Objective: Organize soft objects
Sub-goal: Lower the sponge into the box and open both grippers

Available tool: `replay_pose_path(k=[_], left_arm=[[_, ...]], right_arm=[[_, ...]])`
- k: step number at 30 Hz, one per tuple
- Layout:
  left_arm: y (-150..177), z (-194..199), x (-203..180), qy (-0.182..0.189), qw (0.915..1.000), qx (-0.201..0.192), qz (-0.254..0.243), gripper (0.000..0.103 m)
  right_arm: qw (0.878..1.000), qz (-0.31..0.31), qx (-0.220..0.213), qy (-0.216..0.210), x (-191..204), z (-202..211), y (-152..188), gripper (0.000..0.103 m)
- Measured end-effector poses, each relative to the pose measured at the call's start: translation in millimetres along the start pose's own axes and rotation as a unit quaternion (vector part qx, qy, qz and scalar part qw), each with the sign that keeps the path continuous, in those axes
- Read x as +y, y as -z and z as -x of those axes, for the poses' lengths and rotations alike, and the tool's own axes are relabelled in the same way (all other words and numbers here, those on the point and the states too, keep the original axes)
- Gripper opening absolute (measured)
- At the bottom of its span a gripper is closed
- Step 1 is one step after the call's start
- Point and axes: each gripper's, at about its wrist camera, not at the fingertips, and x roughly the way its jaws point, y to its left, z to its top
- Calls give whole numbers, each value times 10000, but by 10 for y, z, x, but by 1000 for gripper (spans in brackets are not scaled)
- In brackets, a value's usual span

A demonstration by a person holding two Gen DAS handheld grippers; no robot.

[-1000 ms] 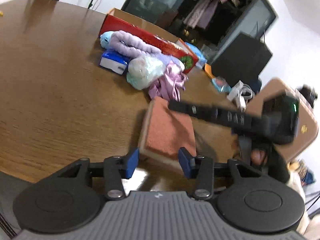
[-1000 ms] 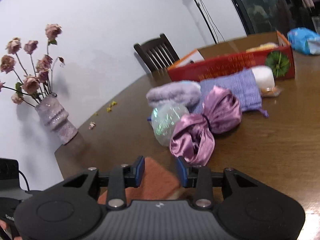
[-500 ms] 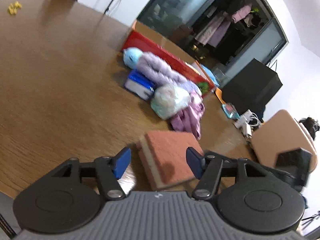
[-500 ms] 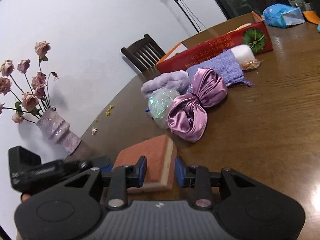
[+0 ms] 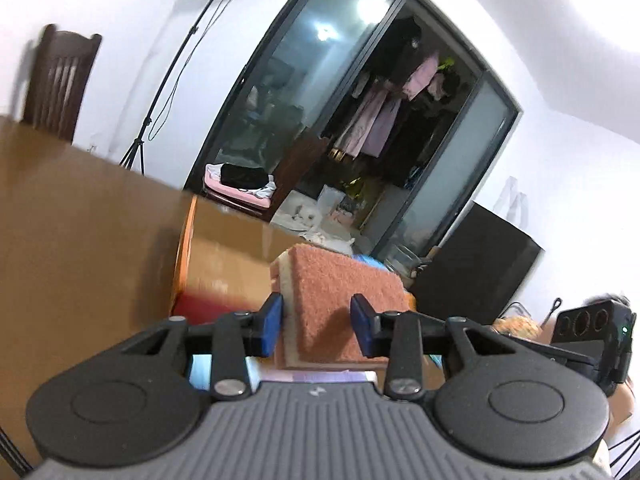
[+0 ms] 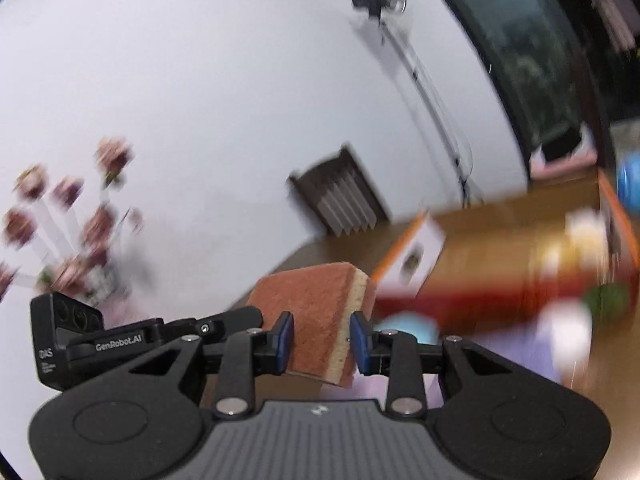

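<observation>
Item: sponge, lifted off the bench since a second ago, carried toward the open box.

Earlier it lay flat on the bench, well short of the box; now it hangs in the air just before the box's near wall. Right gripper: jaws pinching the sponge's faces (rust side and pale foam edge both visible). Left gripper: jaws closing, sponge between them, its right pad apparently clear. Judged: lift done, drop into the box remains.
</observation>
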Motion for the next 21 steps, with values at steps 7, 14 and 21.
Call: replay_pose_path(k=[7,14,21], left_arm=[[-875,-1751,546,-588,9936,948,201,37],[-873,-2718,933,-1579,9734,1652,-136,51],[-952,-2705,892,-1550,9744,1557,-483,64]], right_arm=[[9937,-697,449,760,-1006,-1281,-1070,31],[9700,-1495,1428,1280,-1828,-2495,-1177,33],[9653,-1186,1587,1701,-1833,-2796,-1049,32]])
